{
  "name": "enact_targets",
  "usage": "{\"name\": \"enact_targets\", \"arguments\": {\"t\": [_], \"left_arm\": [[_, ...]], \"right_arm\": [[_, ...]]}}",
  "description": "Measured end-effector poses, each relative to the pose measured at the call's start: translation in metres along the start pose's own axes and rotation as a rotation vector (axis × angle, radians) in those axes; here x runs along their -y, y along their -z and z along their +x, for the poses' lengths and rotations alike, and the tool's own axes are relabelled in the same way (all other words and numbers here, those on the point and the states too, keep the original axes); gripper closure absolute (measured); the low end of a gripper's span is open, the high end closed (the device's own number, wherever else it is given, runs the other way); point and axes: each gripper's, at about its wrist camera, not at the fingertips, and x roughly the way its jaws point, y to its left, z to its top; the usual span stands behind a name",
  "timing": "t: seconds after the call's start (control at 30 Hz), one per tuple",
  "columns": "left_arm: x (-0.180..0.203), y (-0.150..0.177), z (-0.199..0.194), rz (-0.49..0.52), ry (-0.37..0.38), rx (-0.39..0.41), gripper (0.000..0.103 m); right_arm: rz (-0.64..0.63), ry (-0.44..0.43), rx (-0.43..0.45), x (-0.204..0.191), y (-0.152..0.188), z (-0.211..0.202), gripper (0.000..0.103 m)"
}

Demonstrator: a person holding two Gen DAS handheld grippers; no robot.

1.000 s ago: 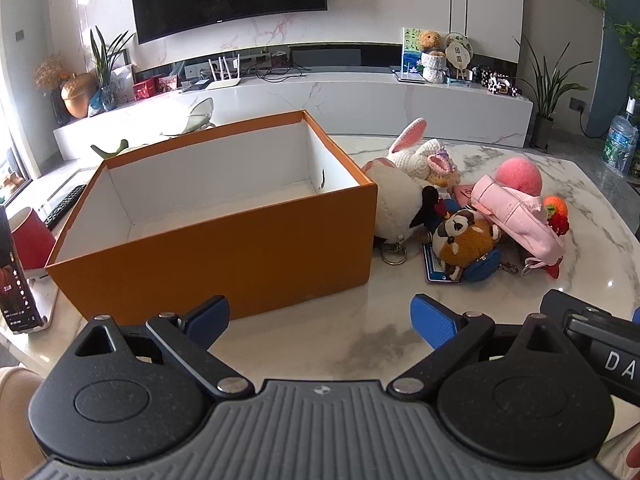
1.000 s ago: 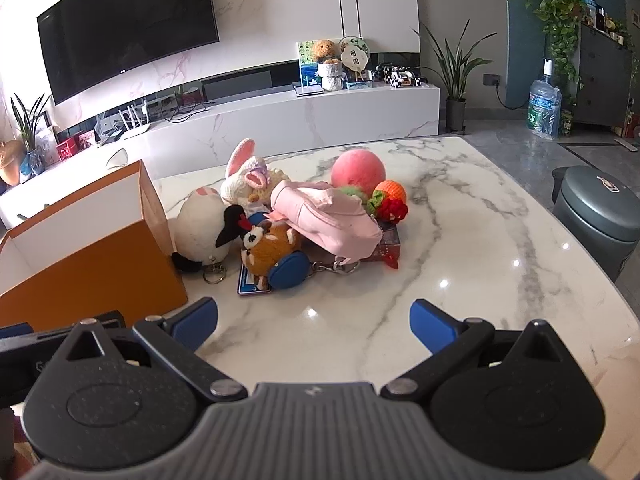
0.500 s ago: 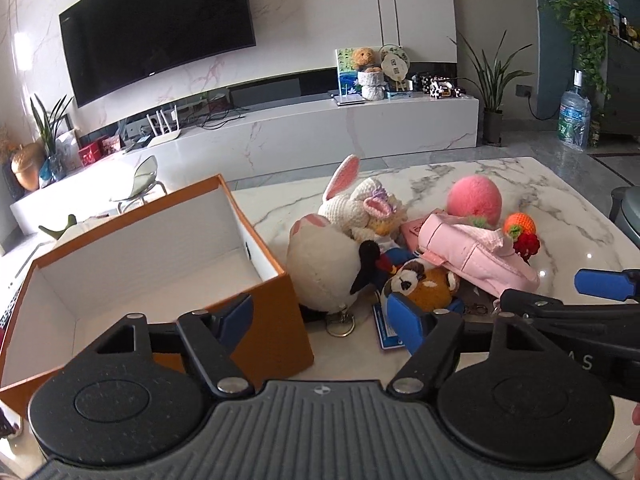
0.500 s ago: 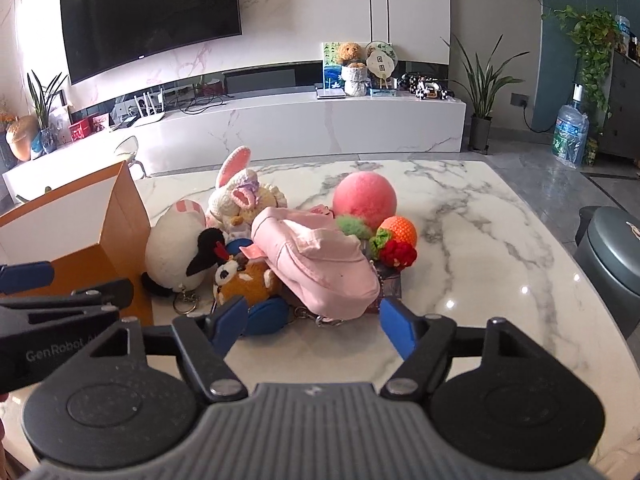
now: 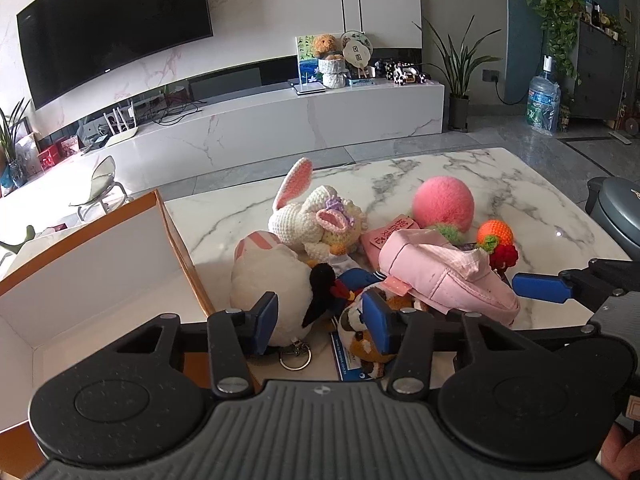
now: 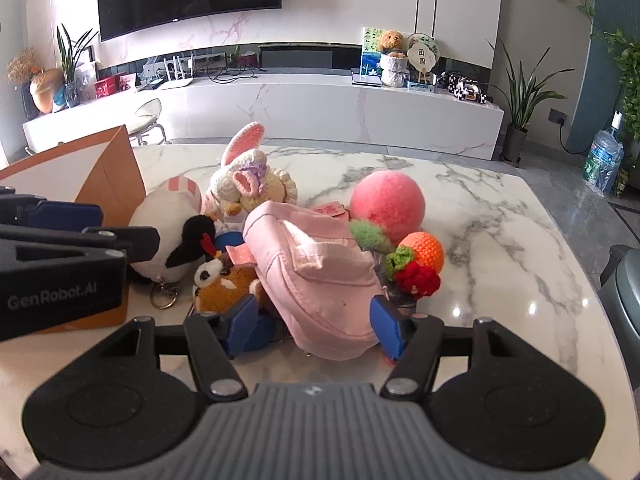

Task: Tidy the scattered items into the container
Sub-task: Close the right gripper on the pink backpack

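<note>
A: On the marble table (image 5: 500, 176), seen from the left wrist, what lies ahead?

B: An orange box (image 5: 92, 264) with a white inside stands at the left, and none of the toys show in the part of it in view. Just beside it is a heap of soft toys. The left gripper (image 5: 318, 320) is spread, one pad at each flank of a white penguin plush (image 5: 276, 292); whether the pads touch it I cannot tell. A crocheted bunny (image 5: 316, 220) lies behind it and a fuzzy pink ball (image 5: 443, 202) to the right.

A: And from the right wrist?

B: The right gripper (image 6: 312, 328) is also spread, straddling the near end of a pink cloth pouch (image 6: 316, 264) draped over the heap. A brown plush (image 6: 224, 280) peeks out at its left.

A: How would these handle?

B: Likely light and squashy, nothing fragile. The penguin's round body should yield to a pinch across its middle. The floppy pouch may sag, so gathering its thick folded end seems safest.
</note>
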Motion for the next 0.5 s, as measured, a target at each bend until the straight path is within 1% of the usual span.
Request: {"name": "enact_targets", "arguments": {"t": [0.03,0.07,0.1,0.2,0.37,0.4,0.47,0.5], "left_arm": [[0.0,0.0,0.001,0.001,0.0,-0.004,0.047],[0.001,0.0,0.002,0.002,0.001,-0.008,0.047],[0.001,0.001,0.003,0.004,0.0,-0.011,0.047],[0.002,0.002,0.004,0.009,0.002,-0.022,0.047],[0.001,0.004,-0.003,0.007,0.003,-0.02,0.047],[0.001,0.005,-0.006,0.008,0.0,-0.019,0.046],[0.0,0.006,-0.009,0.009,0.001,-0.022,0.046],[0.0,0.007,-0.01,0.008,0.006,-0.027,0.046]], "right_arm": [[-0.004,0.001,-0.007,0.001,0.0,0.004,0.041],[-0.008,0.002,-0.013,0.001,0.001,0.007,0.046],[-0.013,0.002,-0.019,0.002,0.001,0.011,0.048],[-0.037,0.001,-0.024,0.0,0.003,0.015,0.049],[-0.063,-0.014,-0.031,-0.004,0.003,0.013,0.067],[-0.067,-0.011,-0.028,-0.005,0.003,0.01,0.069],[-0.076,-0.007,-0.021,-0.005,0.003,0.005,0.077],[-0.081,-0.004,-0.018,-0.005,0.003,0.003,0.079]]}}
